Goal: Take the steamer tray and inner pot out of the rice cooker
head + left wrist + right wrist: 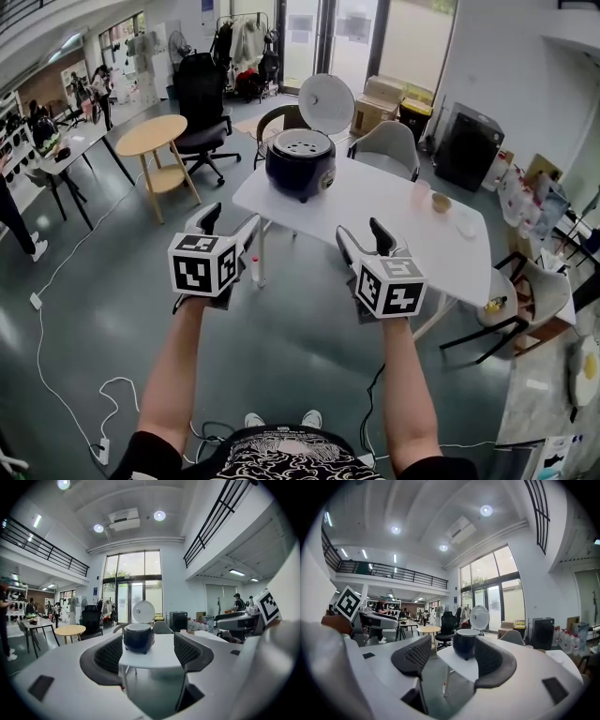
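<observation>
Two grippers are held out level in the head view, side by side and apart from each other. The left gripper [231,223] has its jaws spread with nothing between them. The right gripper [363,234] is likewise spread and empty. Beyond both, well ahead of the fingertips, a dark rice cooker [300,161] stands on the far left part of a white table [375,220]. Its lid [326,101] is tipped up behind it. The perforated steamer tray [302,143] sits in its mouth; what lies under the tray is hidden. A cup [420,194] and a small bowl [441,202] stand on the table ahead and to the right of the right gripper. A round wooden table [155,137] stands ahead and to the left of the left gripper.

From the left gripper view, the left gripper [147,644] shows both ribbed pads wide apart, touching nothing. The rice cooker [138,638] appears straight ahead in the gap, nearer the left pad, far off on the white table [157,659], with its lid [143,612] raised.

From the right gripper view, the right gripper [452,652] also stands open and holds nothing. The rice cooker [464,644] shows ahead between the jaws, partly behind the right pad, with its lid [479,617] up.
</observation>
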Demonstrator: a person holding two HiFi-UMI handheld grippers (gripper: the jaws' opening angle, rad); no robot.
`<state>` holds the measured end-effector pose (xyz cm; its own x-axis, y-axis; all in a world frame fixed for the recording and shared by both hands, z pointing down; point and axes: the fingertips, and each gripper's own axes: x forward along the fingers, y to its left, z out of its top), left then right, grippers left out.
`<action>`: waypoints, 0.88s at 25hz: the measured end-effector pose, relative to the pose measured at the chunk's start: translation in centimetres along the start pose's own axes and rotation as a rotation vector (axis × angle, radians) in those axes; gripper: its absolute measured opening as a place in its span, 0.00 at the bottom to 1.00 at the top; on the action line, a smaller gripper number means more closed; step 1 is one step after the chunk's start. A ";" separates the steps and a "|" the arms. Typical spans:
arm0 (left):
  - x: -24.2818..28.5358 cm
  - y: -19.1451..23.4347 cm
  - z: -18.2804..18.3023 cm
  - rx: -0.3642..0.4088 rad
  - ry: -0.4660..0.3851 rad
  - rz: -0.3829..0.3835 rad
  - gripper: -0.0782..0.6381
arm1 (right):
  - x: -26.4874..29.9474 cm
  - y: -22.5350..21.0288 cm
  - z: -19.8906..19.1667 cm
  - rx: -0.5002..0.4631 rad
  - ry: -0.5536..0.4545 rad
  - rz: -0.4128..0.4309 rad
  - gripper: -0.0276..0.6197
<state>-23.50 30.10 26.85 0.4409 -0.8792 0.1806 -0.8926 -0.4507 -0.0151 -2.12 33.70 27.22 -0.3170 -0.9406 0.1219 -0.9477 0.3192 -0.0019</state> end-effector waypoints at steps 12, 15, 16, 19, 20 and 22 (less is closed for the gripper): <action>5.2 -3.7 -0.3 0.008 0.040 -0.003 0.69 | 1.8 -5.8 -1.1 0.028 -0.002 0.036 0.72; 6.6 -4.7 -0.5 0.009 0.046 0.005 0.69 | 2.3 -7.4 -1.6 0.022 0.003 0.054 0.74; 7.1 -5.0 -0.6 0.007 0.047 0.008 0.69 | 2.4 -7.9 -1.7 0.020 0.004 0.060 0.75; 8.4 -5.6 -0.4 0.004 0.046 0.020 0.69 | 3.2 -9.4 -1.9 0.019 0.009 0.076 0.75; 8.8 -5.8 -0.2 0.002 0.043 0.023 0.69 | 3.4 -9.9 -1.8 0.015 0.010 0.077 0.75; 9.8 -5.9 0.0 -0.003 0.039 0.029 0.69 | 3.9 -10.8 -1.8 0.008 0.010 0.077 0.75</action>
<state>-13.95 24.14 28.73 0.4109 -0.8852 0.2181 -0.9052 -0.4246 -0.0177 6.91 26.76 29.48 -0.3886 -0.9121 0.1306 -0.9208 0.3896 -0.0194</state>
